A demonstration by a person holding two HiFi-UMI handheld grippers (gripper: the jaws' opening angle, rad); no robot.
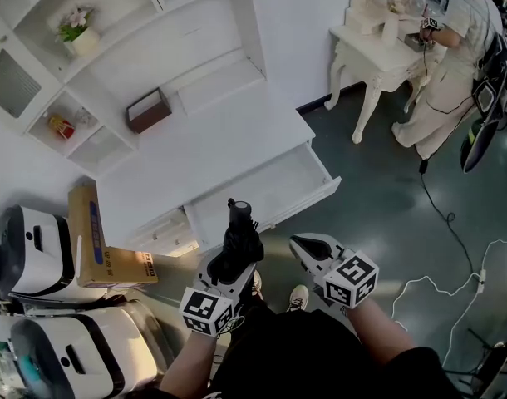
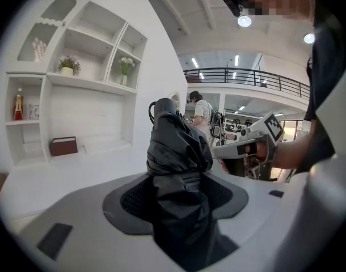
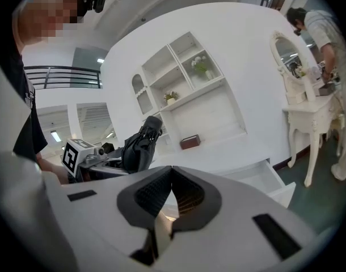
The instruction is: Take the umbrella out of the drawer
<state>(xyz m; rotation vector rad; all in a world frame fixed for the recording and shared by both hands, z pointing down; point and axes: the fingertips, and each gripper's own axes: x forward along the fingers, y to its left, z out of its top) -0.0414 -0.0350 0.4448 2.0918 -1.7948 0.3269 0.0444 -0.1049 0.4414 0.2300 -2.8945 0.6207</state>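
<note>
Left gripper (image 2: 178, 200) clamps the folded umbrella (image 2: 176, 146), its long axis along the jaws, outside the open drawer (image 1: 270, 191); right gripper (image 3: 172, 177) closed, empty.

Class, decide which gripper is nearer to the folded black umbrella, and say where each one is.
Left. The left gripper is shut on the folded black umbrella; the right gripper sits apart to its right, shut on nothing.

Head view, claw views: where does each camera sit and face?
Head view: on the person's head, looking down at the open drawer, left claw, right claw, forearms.
Left claw view: on the left claw, looking along it at the gripped umbrella.
Right claw view: on the right claw, facing the shelves.
Both claw views show the umbrella.
</note>
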